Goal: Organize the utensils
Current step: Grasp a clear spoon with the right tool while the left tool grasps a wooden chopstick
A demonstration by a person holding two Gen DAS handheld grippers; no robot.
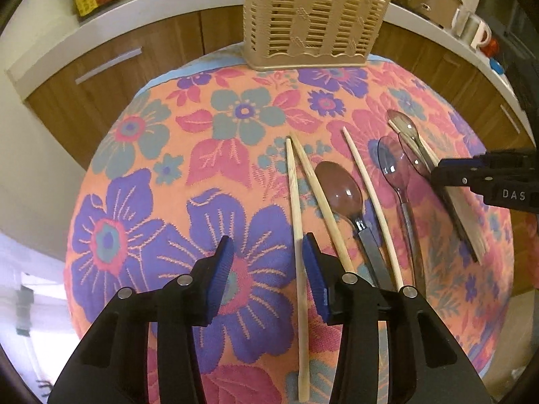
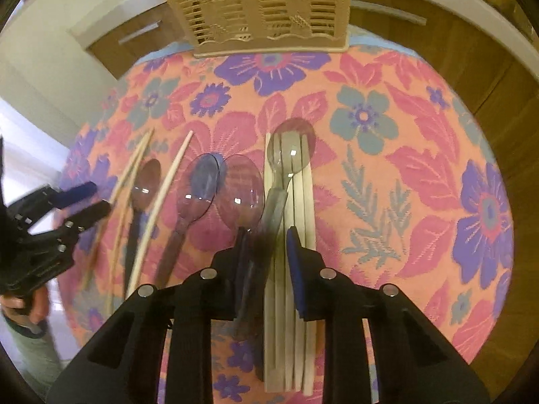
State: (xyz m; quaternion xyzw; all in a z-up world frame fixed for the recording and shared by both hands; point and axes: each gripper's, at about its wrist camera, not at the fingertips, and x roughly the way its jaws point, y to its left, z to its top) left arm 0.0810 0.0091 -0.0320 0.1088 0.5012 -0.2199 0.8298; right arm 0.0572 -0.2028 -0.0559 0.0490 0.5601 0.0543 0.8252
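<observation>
**Right gripper lining up on clear spoon, holder not loaded yet**

Right gripper [image 2: 267,252]: jaws part open, straddling the handle of the clear spoon [image 2: 289,158]. Can't tell if the pads touch it yet; handle is blurred. The spoon lies on top of a bundle of chopsticks [image 2: 296,269], and the right pad sits over that bundle.

Left gripper [image 1: 267,262]: jaws wide open, holding nothing. One loose chopstick [image 1: 298,252] runs just inside its right pad.

Remaining utensils lie in a row on the right half of the floral cloth [image 1: 134,185]: brown spoon [image 1: 340,188], blue-tinted spoon [image 1: 390,165], more single chopsticks. Beige slotted holder [image 1: 310,17] stands at the far edge.

Risks, as I judge them:
- Closing now may pinch a chopstick with the spoon handle, so it drags or drops on lift.
- Neighbouring purple-tinted spoon [image 2: 241,195] overlaps near the left pad and may get nudged.
- Smooth plastic handle may pivot in the grip.

Room: left half and far right of the cloth are bare. Path to the holder is open.
</observation>
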